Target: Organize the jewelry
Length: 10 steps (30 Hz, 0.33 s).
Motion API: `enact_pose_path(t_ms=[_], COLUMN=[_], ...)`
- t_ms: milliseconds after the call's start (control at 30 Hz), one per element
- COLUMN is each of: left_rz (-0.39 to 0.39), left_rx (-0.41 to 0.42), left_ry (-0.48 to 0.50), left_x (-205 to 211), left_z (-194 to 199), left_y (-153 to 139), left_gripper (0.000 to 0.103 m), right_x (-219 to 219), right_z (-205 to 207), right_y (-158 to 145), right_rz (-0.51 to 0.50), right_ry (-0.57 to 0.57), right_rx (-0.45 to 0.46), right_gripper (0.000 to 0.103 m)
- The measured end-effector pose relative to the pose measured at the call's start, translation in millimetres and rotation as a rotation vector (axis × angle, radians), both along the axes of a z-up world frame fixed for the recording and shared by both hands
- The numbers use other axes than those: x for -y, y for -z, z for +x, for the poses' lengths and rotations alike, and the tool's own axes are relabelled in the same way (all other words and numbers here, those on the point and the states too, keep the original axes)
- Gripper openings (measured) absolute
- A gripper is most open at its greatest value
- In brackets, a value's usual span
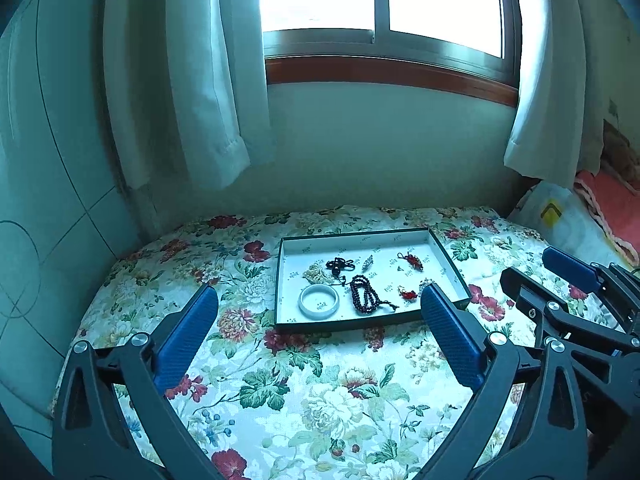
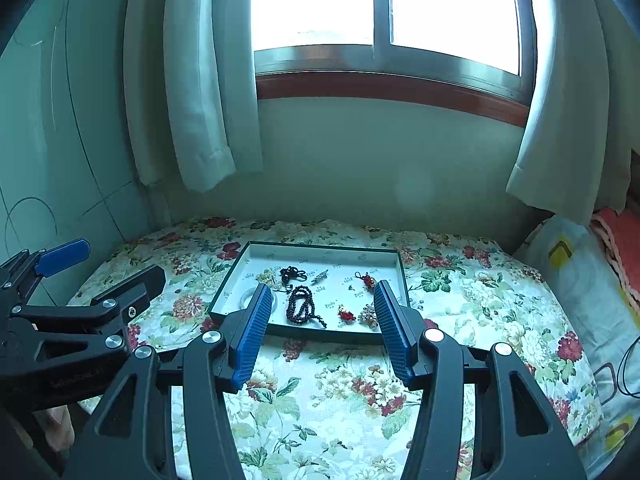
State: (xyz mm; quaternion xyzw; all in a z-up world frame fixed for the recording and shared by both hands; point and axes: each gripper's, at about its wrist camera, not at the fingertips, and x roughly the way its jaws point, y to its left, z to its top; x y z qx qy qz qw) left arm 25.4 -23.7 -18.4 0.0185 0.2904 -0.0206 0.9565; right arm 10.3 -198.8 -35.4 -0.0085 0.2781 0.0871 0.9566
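A floral-print bedspread (image 1: 304, 392) covers the surface under the window, and on it sits a shallow rectangular tray (image 1: 444, 246) with a dark rim and a pale patterned lining. No jewelry shows on the cloth outside the tray; every piece in view lies inside it, so by my reading the gathering is finished or nearly so, and what remains, if anything, is spacing or sorting the pieces.

The left gripper (image 1: 318, 316) hovers in front of the tray's near edge with its blue pads spread wide and nothing between them. The right gripper (image 2: 320, 312) hangs likewise before the near edge, jaws parted and empty.

Inside the tray, the pale bangle (image 1: 319, 301) lies flat in the near left corner. Just beside it, toward the middle, a long strand of dark beads (image 1: 363, 294) lies bunched in loops. Behind these sits a smaller black beaded bracelet (image 1: 339, 265), with a cream beaded piece (image 1: 316, 273) to its left and a small silvery pin-like item (image 1: 367, 262) to its right. A red tasselled charm (image 1: 414, 261) lies at the far right, another red charm (image 1: 407, 294) near the front, and a small pale cluster (image 2: 368, 314) beside it, too small to identify.
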Motion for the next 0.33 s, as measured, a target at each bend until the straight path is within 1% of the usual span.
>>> enact_pose_path(t_ms=[100, 167, 333], left_rz=[0.012, 0.026, -0.001], left_rx=[0.013, 0.008, -0.06], left_ry=[0.0, -0.019, -0.042], left_x=[0.3, -1.6, -18.0], left_z=[3.1, 8.0, 28.9], left_y=[1.4, 4.9, 25.0], left_gripper=[0.101, 0.101, 0.101], right_x=[1.1, 2.3, 13.4], right_z=[1.1, 3.2, 14.3], right_y=[1.5, 3.5, 14.3], right_rz=[0.0, 0.001, 0.006], right_ry=[0.0, 0.004, 0.029], right_rx=[-0.002, -0.005, -0.028], right_gripper=[0.053, 0.053, 0.054])
